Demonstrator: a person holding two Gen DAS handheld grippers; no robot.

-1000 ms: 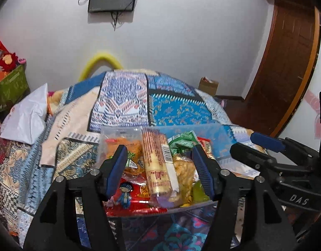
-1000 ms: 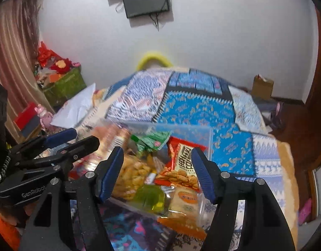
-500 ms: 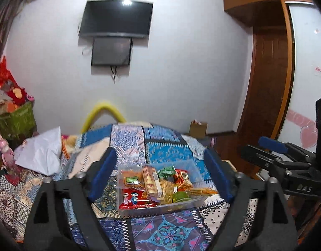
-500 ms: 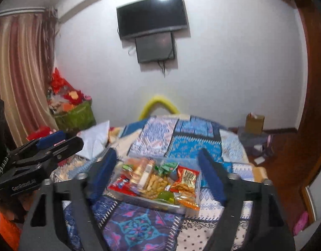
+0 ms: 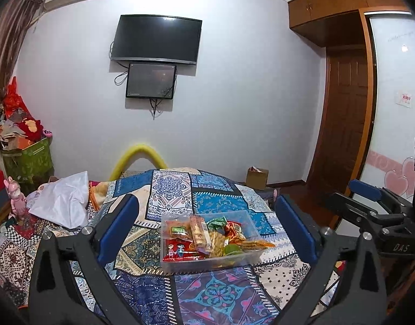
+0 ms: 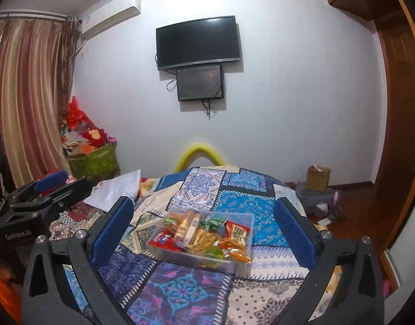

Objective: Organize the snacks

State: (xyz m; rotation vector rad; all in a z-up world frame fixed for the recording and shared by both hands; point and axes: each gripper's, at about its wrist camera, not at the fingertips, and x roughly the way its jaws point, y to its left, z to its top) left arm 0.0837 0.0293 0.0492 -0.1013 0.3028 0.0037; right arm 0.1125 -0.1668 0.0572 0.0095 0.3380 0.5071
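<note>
A clear plastic box [image 5: 252, 218] of mixed snack packets rests on the patchwork quilt [image 5: 221, 298]. A biscuit tube [image 5: 199, 233] and a red packet [image 5: 177, 249] lie in it. My left gripper [image 5: 205, 200] hangs back from the box and above it, its jaws opening wide with nothing between them. In the right wrist view the same box [image 6: 249, 218] sits ahead of my right gripper [image 6: 203, 201], whose jaws are also opening and hold nothing. Each gripper shows at the edge of the other's view: the right gripper [image 5: 342, 192] and the left gripper [image 6: 77, 180].
A white bag [image 5: 64, 203] lies on the bed's left side. A green basket [image 5: 28, 159] of red items stands by the curtain. A yellow foam arch [image 5: 138, 154] rises behind the bed. A cardboard box [image 5: 257, 177] sits on the floor near the wooden door [image 5: 345, 122].
Both grippers have drawn back and up from the snack box, which now looks smaller and farther off. Their jaws have spread from fairly narrow to wide.
</note>
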